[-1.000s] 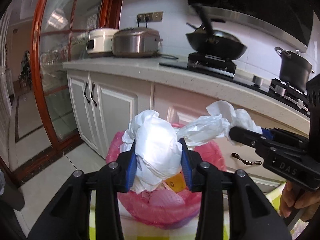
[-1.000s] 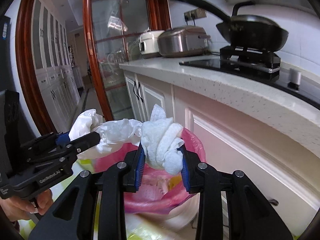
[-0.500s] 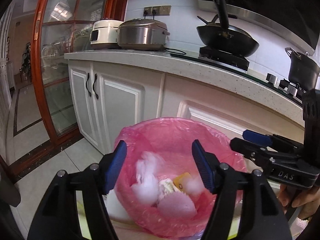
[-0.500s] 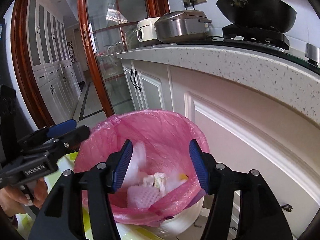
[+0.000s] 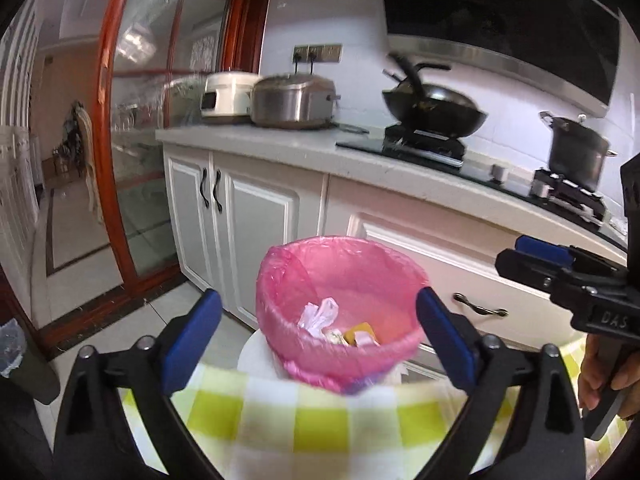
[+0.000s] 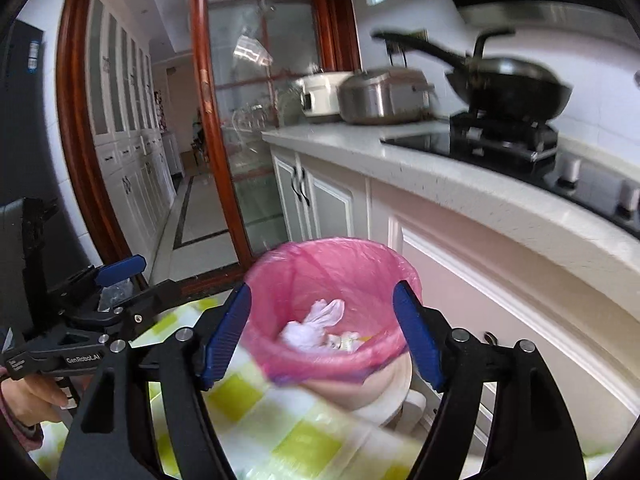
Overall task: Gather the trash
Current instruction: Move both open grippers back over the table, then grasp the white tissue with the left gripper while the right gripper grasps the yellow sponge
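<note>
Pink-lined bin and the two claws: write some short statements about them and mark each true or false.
1. The left claw grips a white wad. False: its jaws stand wide, nothing between them.
2. White trash lies inside the bin. True.
3. The bin's liner is blue. False: it is pink.
4. The right claw is open and empty. True.
5. A black wok sits on the stove. True.

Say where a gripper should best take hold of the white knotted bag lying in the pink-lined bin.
Grip the white knotted bag by its tied ears, which stick up above the crumpled body, coming straight down through the open mouth of the pink-lined bin. The liner wall rings it on every side, so a sideways approach would likely snag the thin film. Both grippers are empty.
</note>
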Demonstrator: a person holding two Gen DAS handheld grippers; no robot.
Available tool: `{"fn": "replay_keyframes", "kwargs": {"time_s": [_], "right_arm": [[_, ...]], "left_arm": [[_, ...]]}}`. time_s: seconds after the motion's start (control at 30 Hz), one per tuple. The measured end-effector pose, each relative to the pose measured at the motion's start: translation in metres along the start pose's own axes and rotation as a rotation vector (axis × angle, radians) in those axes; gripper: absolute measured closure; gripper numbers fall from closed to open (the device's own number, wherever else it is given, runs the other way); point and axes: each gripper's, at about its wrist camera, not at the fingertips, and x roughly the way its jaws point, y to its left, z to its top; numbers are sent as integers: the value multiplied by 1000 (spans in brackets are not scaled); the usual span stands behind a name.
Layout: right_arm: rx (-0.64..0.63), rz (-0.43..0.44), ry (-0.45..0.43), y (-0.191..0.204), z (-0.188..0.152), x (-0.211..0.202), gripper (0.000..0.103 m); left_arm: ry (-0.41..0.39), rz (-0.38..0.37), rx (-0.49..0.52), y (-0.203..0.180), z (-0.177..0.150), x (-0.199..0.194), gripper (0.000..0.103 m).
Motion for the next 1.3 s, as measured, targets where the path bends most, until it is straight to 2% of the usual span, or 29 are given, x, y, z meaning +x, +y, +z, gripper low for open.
{"fn": "replay_keyframes", "kwargs": {"time_s": [0.37,0.47,0.67,0.93,1.1,1.3], "right_arm": [[13,-23,-74,55,-60,-167,26],[32,-43,-87,70,-86,-209,24],[62,-80,-86,91,-134,-259,23],[109,-116,-59,108,-179,-274,23],[138,-142,-16,111,-197,-258,23],[152,-142,31,114,-212,-237,23]], "left_arm": [[-52,-22,-12,-43,-51,-164,5],[-53,-23,-5,-54,-70,-193,5],[-14,-4,21,-68,-118,-236,5],[40,-6,8,-60,-164,-248,5],[95,21,38,-48,-180,-231,5],[158,42,19,-24,-194,-201,7]]}}
